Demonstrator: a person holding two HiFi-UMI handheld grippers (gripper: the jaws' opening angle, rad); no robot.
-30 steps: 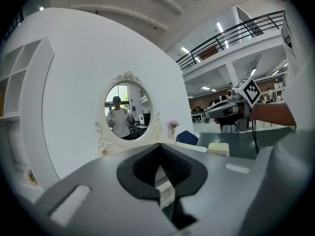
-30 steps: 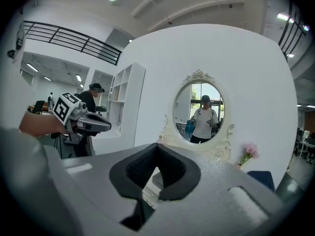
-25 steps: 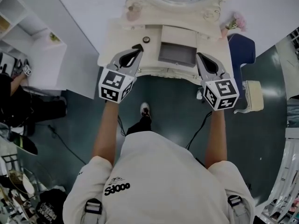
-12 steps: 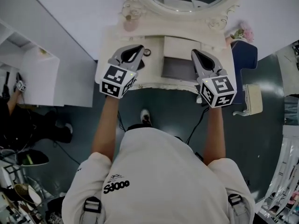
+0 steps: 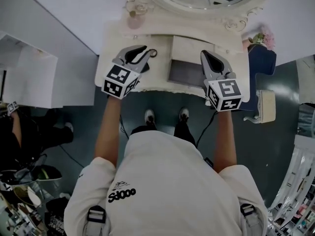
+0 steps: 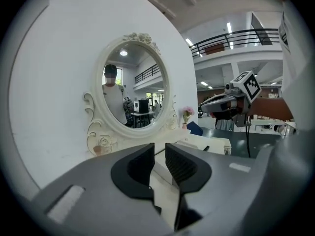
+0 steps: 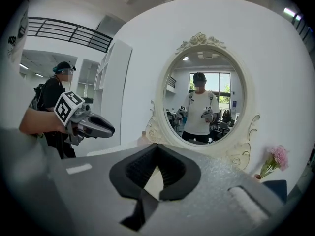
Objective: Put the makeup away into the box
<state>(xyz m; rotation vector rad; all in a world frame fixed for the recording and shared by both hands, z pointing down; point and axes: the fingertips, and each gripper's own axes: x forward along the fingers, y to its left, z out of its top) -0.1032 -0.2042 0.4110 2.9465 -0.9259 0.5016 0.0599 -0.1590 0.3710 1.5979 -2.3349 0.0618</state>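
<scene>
Two grippers reach over the white dressing table [image 5: 112, 47] in the head view. Our left gripper [image 5: 145, 50] has its tips just beside a small dark round item [image 5: 153, 53], which we take for the makeup to collect. From above we cannot tell whether they touch. Our right gripper [image 5: 204, 55] hangs over the right edge of the box [image 5: 183, 73], the grey recess open in the middle of the tabletop, near the item.

From the left gripper view, the jaws stand a narrow gap apart and are opening, with nothing between them. The oval mirror [image 6: 130, 82] lies ahead, and the item does not show here.

From the right gripper view, the jaws are pressed together and empty. They face the mirror, with pink flowers [image 7: 278, 157] off to the right.

We judge the step in hand to be the pickup. To do it well, we should let the left jaws widen past the item's width before lowering. Then we set one pad on each side and close gently so it does not skid. The right gripper should keep clear of the box opening.
</scene>
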